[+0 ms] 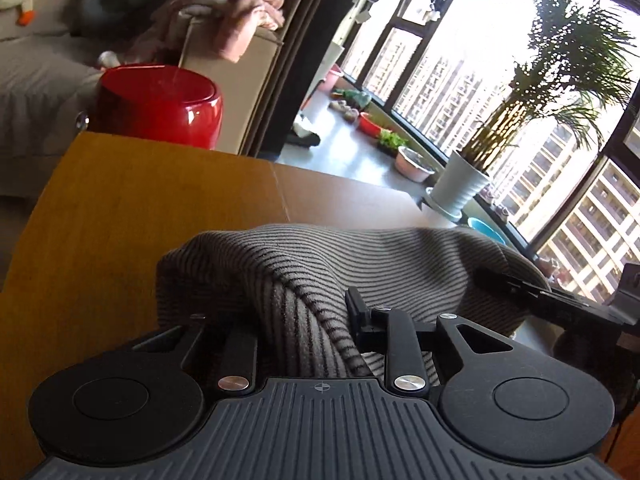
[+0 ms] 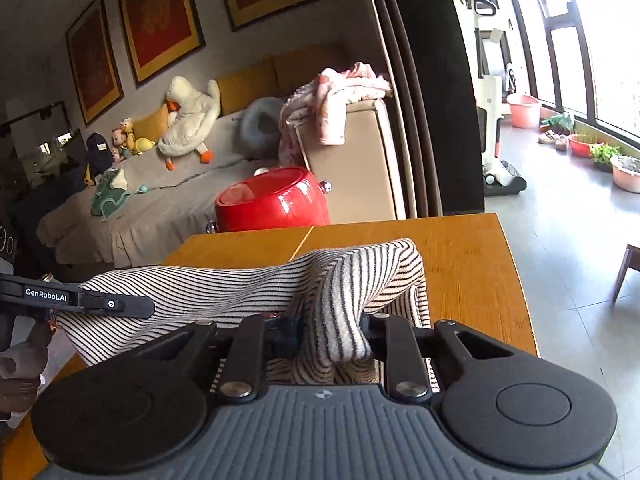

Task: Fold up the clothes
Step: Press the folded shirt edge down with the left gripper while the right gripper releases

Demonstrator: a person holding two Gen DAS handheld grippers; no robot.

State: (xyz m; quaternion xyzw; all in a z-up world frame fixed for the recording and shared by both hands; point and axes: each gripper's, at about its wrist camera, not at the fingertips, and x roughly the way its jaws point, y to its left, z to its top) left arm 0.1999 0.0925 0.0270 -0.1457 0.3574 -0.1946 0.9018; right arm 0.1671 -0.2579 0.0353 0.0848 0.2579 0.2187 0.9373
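A striped black-and-white garment [image 1: 320,264] hangs stretched between my two grippers above the wooden table [image 1: 120,208]. My left gripper [image 1: 296,320] is shut on one bunched end of it; the cloth drapes over the fingers and hides the tips. My right gripper [image 2: 332,328] is shut on the other end of the striped garment [image 2: 224,284], with a fold pinched between the fingers. The right gripper shows at the right edge of the left wrist view [image 1: 560,300]. The left gripper shows at the left edge of the right wrist view [image 2: 80,300].
A red round stool [image 2: 276,200] stands beyond the table's far edge [image 2: 400,224], by a beige sofa arm [image 2: 360,152] with pink cloth on it. A potted palm [image 1: 460,184] and basins line the window floor. A chair corner [image 2: 630,264] stands right of the table.
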